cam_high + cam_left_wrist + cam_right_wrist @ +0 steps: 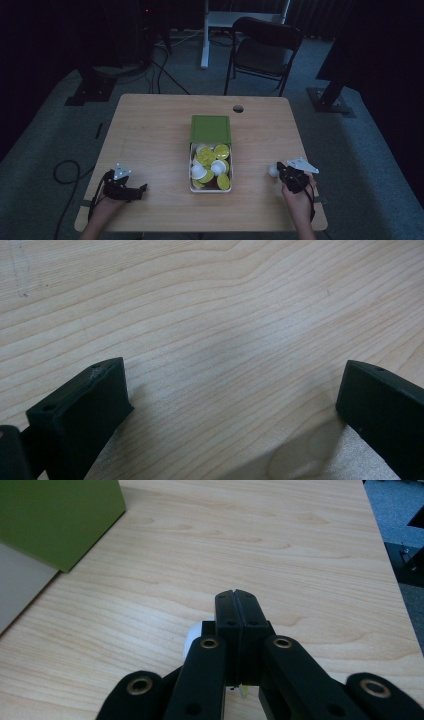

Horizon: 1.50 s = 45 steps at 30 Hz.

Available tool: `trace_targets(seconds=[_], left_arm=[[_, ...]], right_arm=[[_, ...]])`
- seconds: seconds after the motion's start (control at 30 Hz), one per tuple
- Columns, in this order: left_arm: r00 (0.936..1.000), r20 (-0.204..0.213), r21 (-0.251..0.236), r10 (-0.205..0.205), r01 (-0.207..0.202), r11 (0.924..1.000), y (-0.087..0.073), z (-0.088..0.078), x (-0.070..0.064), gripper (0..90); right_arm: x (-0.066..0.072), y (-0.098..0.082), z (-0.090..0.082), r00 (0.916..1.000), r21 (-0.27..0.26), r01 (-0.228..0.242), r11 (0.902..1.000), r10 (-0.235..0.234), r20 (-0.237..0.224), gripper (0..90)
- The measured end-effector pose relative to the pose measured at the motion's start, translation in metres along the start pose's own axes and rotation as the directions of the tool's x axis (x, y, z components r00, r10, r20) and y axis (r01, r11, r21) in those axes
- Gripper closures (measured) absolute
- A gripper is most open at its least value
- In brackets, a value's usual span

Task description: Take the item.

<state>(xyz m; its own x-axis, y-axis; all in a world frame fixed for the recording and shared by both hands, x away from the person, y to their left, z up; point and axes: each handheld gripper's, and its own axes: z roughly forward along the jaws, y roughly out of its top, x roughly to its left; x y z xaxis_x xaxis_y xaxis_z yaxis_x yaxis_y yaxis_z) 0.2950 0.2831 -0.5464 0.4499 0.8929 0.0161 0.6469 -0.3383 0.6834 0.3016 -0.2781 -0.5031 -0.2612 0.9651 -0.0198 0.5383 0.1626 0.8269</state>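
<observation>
A white box (pixel 190 170) with its green lid (pixel 210 129) folded back stands mid-table, holding several white and yellow-green capsules (pixel 212 165). My right gripper (pixel 278 169) is low over the table to the right of the box. In the right gripper view its jaws (pixel 236 594) are pressed together, and a white capsule (pixel 192 639) hangs just under them with a thin yellow edge caught between. The same capsule (pixel 272 171) is at the jaw tips in the high view. My left gripper (pixel 142 189) rests near the front left; its jaws (pixel 235 390) stand wide apart over bare wood.
The green lid (pixel 60 515) and white box wall (pixel 20 590) lie to the left in the right gripper view. A cable hole (pixel 238 108) sits at the table's far edge. A dark chair (pixel 265 45) stands behind the table, and a cable (pixel 65 172) loops on the floor at left.
</observation>
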Motion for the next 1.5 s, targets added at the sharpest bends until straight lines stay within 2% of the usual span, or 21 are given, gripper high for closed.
trace_targets(seconds=[0.3, 0.5, 0.67, 0.8, 0.9, 1.03, 1.13, 1.17, 1.33, 1.5], left_arm=[[1.0, 0.0, 0.0, 0.0, 0.0, 1.0, 0.0, 0.0, 0.0, 0.5], [1.0, 0.0, 0.0, 0.0, 0.0, 1.0, 0.0, 0.0, 0.0, 0.6], [1.0, 0.0, 0.0, 0.0, 0.0, 1.0, 0.0, 0.0, 0.0, 0.6], [1.0, 0.0, 0.0, 0.0, 0.0, 1.0, 0.0, 0.0, 0.0, 0.5], [1.0, 0.0, 0.0, 0.0, 0.0, 1.0, 0.0, 0.0, 0.0, 0.6], [1.0, 0.0, -0.001, 0.0, 0.0, 1.0, 0.0, 0.0, 0.0, 0.6], [1.0, 0.0, 0.0, 0.0, 0.0, 1.0, 0.0, 0.0, 0.0, 0.6], [1.0, 0.0, 0.0, 0.0, 0.0, 1.0, 0.0, 0.0, 0.0, 0.6], [1.0, 0.0, 0.0, 0.0, 0.0, 1.0, 0.0, 0.0, 0.0, 0.6], [1.0, 0.0, 0.0, 0.0, 0.0, 1.0, 0.0, 0.0, 0.0, 0.6]], right_arm=[[-0.001, -0.006, 0.002, 1.0, 0.023, 0.001, 0.9997, -0.001, 0.004, 90.0], [-0.002, -0.007, 0.002, 0.9999, 0.019, -0.012, 0.9997, 0.012, -0.006, 88.5], [-0.003, -0.008, 0.002, 0.999, 0.026, -0.042, 0.9988, 0.043, -0.014, 76.9], [-0.003, -0.006, 0.002, 0.9983, 0.008, -0.057, 0.9983, 0.057, -0.012, 66.9], [-0.003, -0.003, 0.001, 0.997, -0.001, -0.072, 0.9974, 0.072, -0.028, 59.8], [-0.001, 0.001, 0.002, 0.9939, 0.001, -0.099, 0.9951, 0.099, -0.048, 45.3], [0.002, 0.003, 0.003, 0.9939, -0.003, -0.099, 0.9951, 0.098, -0.049, 37.5], [0.003, 0.004, 0.004, 0.9941, 0.0, -0.094, 0.9955, 0.094, -0.054, 38.8], [0.011, 0.009, 0.003, 0.9911, -0.002, -0.078, 0.997, 0.077, -0.108, 32.9], [0.023, 0.012, 0.003, 0.9865, -0.015, -0.035, 0.9993, 0.032, -0.161, 24.3]])
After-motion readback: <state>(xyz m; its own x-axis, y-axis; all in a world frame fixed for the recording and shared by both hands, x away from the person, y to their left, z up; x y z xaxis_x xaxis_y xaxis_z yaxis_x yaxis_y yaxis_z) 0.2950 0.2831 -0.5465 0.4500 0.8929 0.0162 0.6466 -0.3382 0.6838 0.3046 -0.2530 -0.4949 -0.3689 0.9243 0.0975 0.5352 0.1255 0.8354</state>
